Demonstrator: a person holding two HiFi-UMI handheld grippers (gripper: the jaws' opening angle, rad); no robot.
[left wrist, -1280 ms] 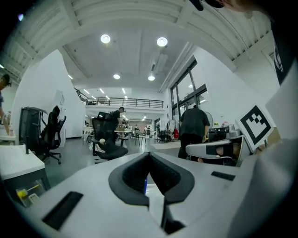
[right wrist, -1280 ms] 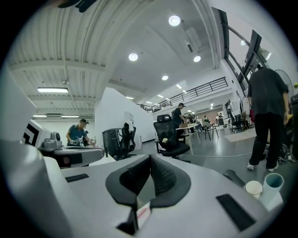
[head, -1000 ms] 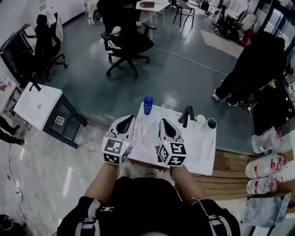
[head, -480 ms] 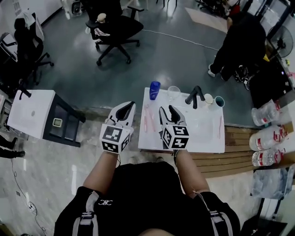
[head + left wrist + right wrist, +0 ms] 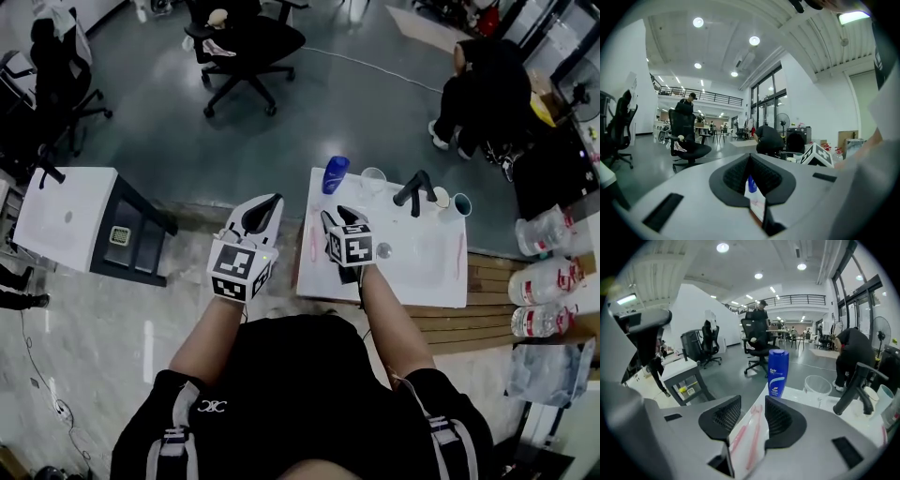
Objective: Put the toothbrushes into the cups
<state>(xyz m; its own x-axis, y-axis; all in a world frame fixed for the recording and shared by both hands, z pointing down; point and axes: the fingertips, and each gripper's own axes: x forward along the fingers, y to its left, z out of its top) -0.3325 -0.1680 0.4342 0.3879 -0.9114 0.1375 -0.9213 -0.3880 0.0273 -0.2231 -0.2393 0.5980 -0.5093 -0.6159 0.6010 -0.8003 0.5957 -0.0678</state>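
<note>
Two pink toothbrushes [image 5: 314, 242] [image 5: 751, 439] lie side by side near the left edge of the white counter [image 5: 412, 277]. A third pink toothbrush [image 5: 460, 255] lies near its right edge. At the back stand a clear cup [image 5: 373, 180] [image 5: 818, 384], a white cup [image 5: 436, 197] and a teal cup [image 5: 459, 204] [image 5: 886, 397]. My right gripper [image 5: 337, 217] [image 5: 752, 404] hangs over the pair; its jaws have just been opening and stand open, the brushes showing between them untouched. My left gripper [image 5: 267, 202] [image 5: 749, 157] is shut and empty, left of the counter.
A blue bottle [image 5: 335, 174] [image 5: 778, 373] and a black faucet [image 5: 415, 192] [image 5: 855, 390] stand along the counter's back. A person in black [image 5: 487, 84] crouches behind it. Water bottles [image 5: 548, 281] lie at the right, a white cabinet [image 5: 66, 216] at the left, an office chair [image 5: 248, 42] beyond.
My right gripper has dropped toward the pair of toothbrushes and its jaws have opened. The left gripper has drifted left, off the counter's edge.
</note>
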